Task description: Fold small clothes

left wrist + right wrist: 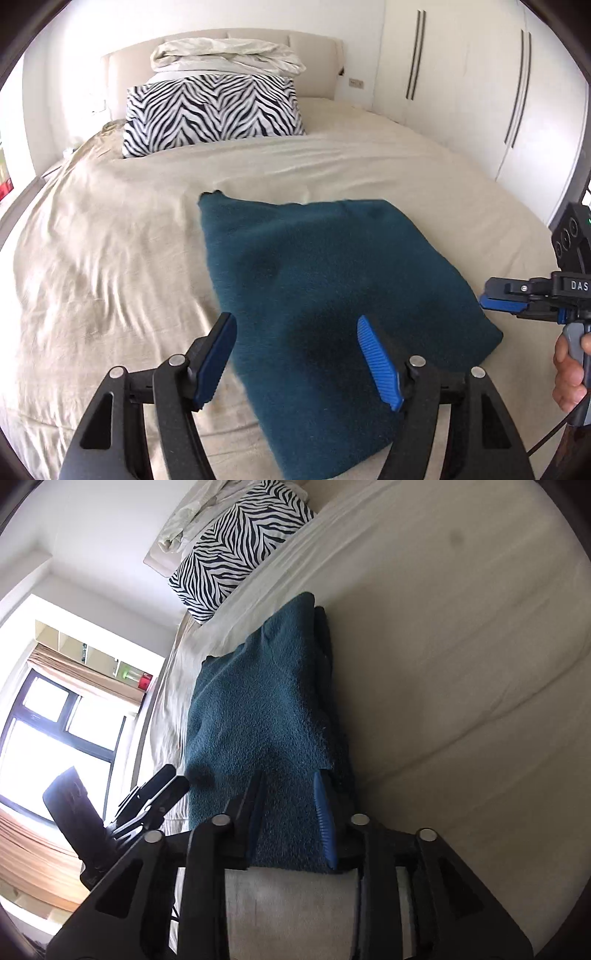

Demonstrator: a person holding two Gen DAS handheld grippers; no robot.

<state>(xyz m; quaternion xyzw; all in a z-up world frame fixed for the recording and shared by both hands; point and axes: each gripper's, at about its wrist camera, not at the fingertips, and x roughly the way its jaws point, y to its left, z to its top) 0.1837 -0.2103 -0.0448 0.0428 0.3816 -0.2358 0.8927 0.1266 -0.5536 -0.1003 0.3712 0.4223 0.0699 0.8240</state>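
A dark teal fleece garment (332, 295) lies folded flat on the beige bed sheet (110, 258). My left gripper (299, 362) is open and hovers over the garment's near left part, holding nothing. My right gripper (495, 301) shows at the garment's right edge in the left wrist view. In the right wrist view the right gripper (291, 812) is turned on its side, jaws apart around the edge of the garment (258, 709), one finger above and one below the layers.
A zebra-print pillow (214, 110) and a cream bundle of bedding (229, 55) sit at the headboard. White wardrobe doors (461, 92) stand to the right. A window (55, 720) is to the left of the bed.
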